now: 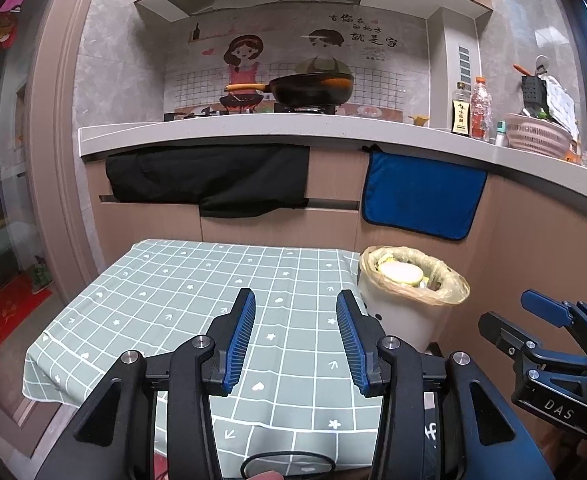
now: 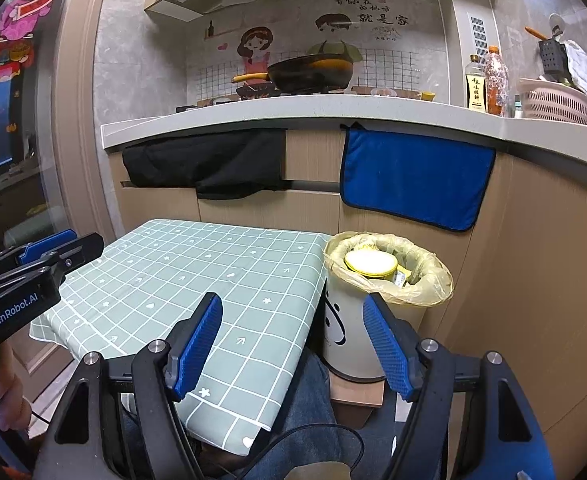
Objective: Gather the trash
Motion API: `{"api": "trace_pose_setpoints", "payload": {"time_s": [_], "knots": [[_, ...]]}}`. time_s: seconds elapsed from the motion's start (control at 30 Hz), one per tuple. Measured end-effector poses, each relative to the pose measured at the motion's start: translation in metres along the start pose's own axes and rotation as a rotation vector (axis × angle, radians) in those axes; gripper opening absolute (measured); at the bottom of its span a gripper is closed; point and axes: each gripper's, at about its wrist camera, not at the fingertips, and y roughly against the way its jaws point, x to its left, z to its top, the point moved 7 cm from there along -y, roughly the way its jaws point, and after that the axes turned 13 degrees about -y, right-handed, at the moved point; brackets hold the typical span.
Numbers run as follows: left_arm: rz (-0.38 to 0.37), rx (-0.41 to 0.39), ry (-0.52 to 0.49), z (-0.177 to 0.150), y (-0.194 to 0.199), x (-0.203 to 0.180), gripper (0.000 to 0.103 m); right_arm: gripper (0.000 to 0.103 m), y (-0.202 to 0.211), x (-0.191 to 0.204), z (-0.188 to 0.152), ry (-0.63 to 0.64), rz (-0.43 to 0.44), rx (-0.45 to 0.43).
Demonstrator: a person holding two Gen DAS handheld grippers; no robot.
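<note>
Left gripper: the black two-finger gripper with blue ribbed pads [image 1: 295, 308] is held over the table, jaws spread apart with nothing between them.
Right gripper: the matching black gripper with blue pads [image 2: 292, 318] stands wider apart, also empty, one finger over the table edge and the other in front of the bin.
Table: a small table under a pale green cloth with a white grid and tiny symbols [image 1: 197, 280]; its top is bare.
Trash bin: a white round bin lined with a yellowish plastic bag [image 2: 389, 268] stands just beside the table's right edge, on the floor.
Trash: a round yellow-rimmed lid or cup [image 2: 370, 263] lies on top inside the bin, with other scraps under it.
Behind: a grey countertop [image 1: 253, 126] with a black frying pan [image 1: 311, 88]; a blue cloth [image 1: 423, 196] hangs from the counter above the bin.
</note>
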Motion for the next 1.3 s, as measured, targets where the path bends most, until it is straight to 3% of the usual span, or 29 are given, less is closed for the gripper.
{"api": "trace_pose_setpoints", "payload": {"time_s": [1.3], "knots": [[-0.044,0.014,-0.021,0.0,-0.002,-0.015,0.044,0.073,0.006,-0.013,0.001,-0.038,-0.011,-0.006]]}}
